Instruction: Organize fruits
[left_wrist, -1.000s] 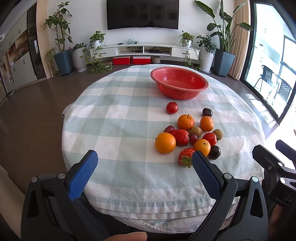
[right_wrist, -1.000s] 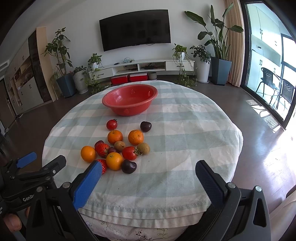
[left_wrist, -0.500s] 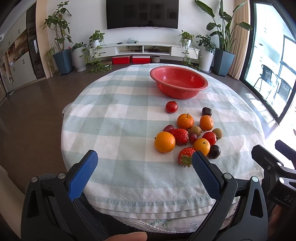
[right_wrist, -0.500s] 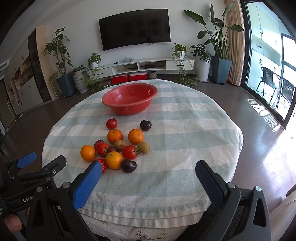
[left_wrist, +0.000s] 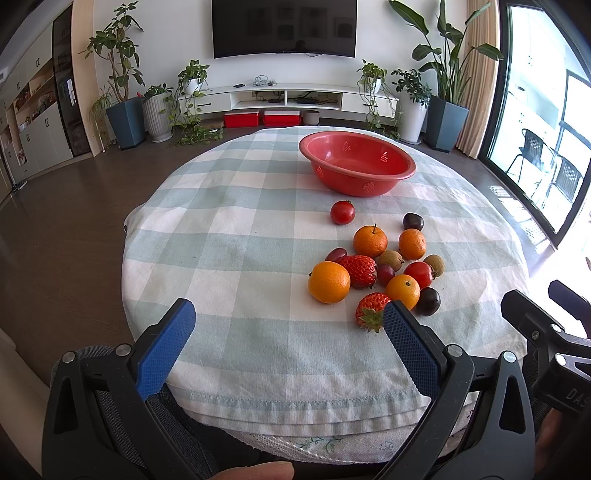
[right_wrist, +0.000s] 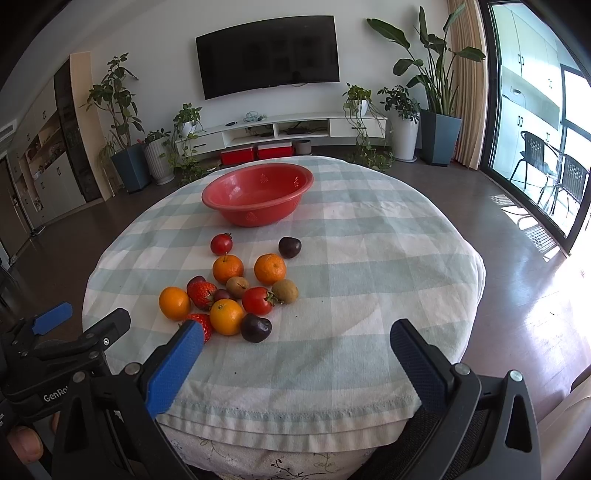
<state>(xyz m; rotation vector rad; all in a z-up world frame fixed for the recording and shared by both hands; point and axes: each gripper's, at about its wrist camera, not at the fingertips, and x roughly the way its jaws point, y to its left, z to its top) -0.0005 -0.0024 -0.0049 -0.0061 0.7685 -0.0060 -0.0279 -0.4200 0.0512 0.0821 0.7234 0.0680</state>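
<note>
Left wrist view: the left gripper (left_wrist: 284, 343) gapes wide, empty; fruits (left_wrist: 373, 266) cluster just before the red bowl (left_wrist: 356, 162). Only the right wrist view shows the right gripper (right_wrist: 295, 354) equally spread, holding nothing.

Bright daylight enters through the tall glass doors (right_wrist: 535, 122), glaring on the dark glossy floor (right_wrist: 535, 295); sharp focus, strong fisheye bending at edges.

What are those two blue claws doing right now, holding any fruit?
Left gripper: fingers open, holding nothing.
Right gripper: fingers open, holding nothing.
</note>
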